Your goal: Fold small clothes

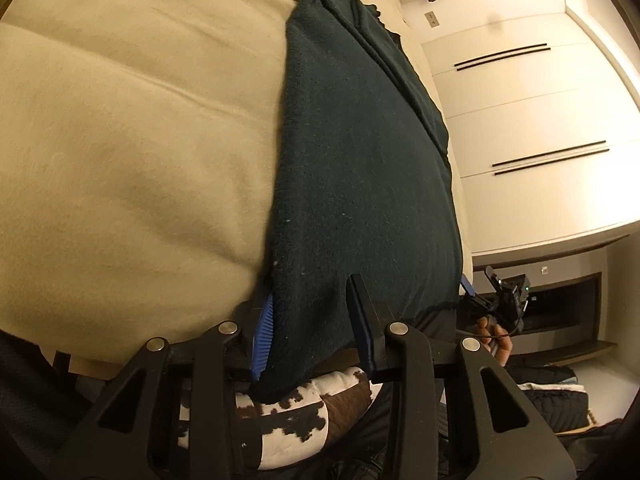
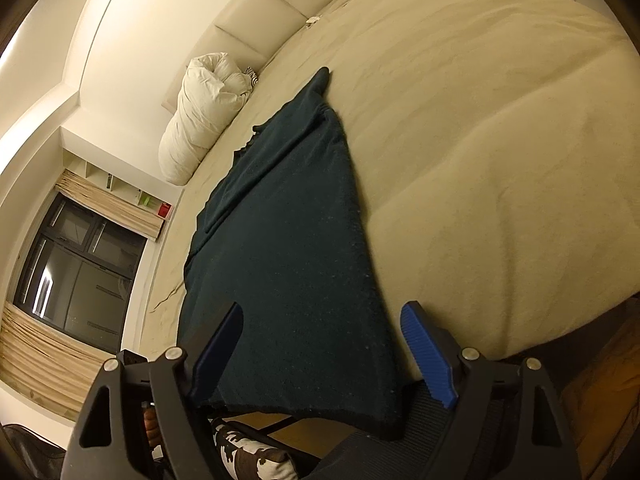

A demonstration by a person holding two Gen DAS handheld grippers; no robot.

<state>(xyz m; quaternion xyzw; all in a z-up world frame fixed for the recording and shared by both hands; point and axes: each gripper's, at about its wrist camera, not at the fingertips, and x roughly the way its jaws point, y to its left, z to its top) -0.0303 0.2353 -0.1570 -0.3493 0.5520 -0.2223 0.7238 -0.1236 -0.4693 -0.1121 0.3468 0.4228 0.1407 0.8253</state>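
A dark green knitted garment lies lengthwise on the beige bed, its near hem hanging over the bed's edge. My left gripper straddles one hem corner: the blue pad sits at the cloth's edge and the other finger rests on top, with slack cloth across the narrow gap. My right gripper stands wide open around the other hem corner of the garment, its pads apart from the cloth. In the left wrist view the right gripper shows at the garment's far side.
A rolled white duvet lies by the padded headboard. A dark window and white wardrobe doors flank the bed. Cow-print fabric shows below the bed's edge, and dark bags sit on the floor.
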